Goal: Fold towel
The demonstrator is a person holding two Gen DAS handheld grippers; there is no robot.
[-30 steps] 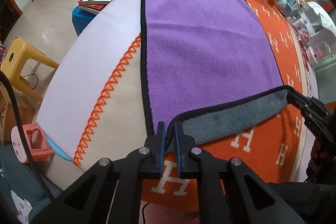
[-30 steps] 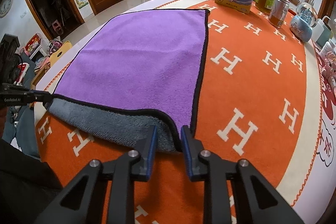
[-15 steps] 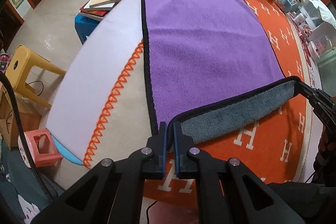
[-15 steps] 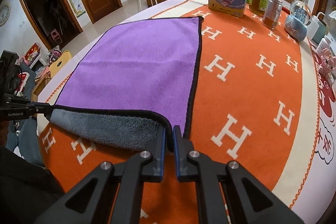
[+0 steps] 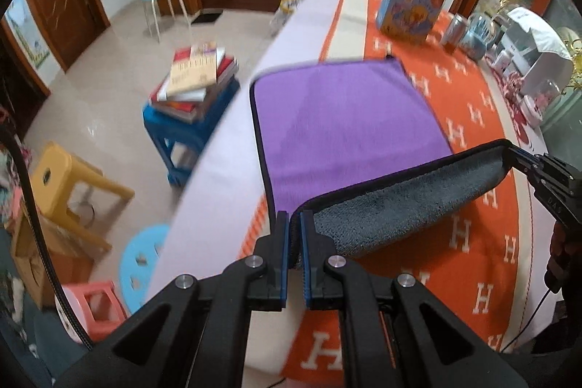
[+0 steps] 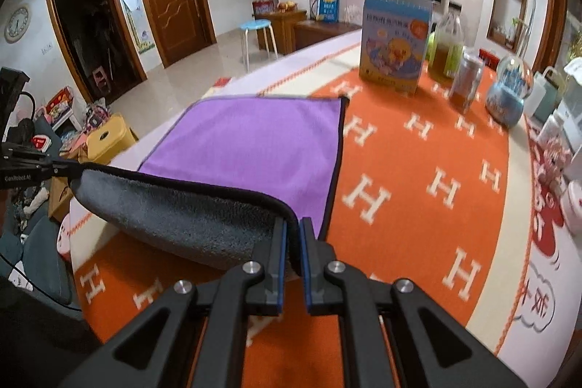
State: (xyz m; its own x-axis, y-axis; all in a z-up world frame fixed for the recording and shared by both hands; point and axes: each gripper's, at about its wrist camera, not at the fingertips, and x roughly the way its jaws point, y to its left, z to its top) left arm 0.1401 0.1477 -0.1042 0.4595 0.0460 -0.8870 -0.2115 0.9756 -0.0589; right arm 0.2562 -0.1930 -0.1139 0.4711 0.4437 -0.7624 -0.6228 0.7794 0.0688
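Both grippers have risen since a second ago, and the right one, then parted around its corner, is now clamped. The near edge of the towel point(image 5: 349, 119) has come up off the orange tablecloth point(image 6: 418, 191), showing its grey underside as a sagging band strung between the two tools. The left gripper point(image 5: 295, 242) has its blue-padded fingers point(image 5: 284, 242) pinched narrow on the towel's near left corner. The right gripper point(image 6: 294, 242) is likewise pinched on the near right corner. Each tool points forward and slightly down across the table. Ahead of both, the rest of the purple towel lies flat on the cloth, its far edge nearly level with the cream border.

Beyond the towel, ahead of the right gripper, stands a blue picture box point(image 6: 394, 46), with a bottle point(image 6: 447, 50), a metal can point(image 6: 467, 79) and a glass globe point(image 6: 509, 93) to its right, all well apart from the towel. To the left of the left gripper, off the table, a stack of books point(image 5: 196, 79) sits on a blue stool point(image 5: 185, 137), near a yellow stool point(image 5: 62, 184).
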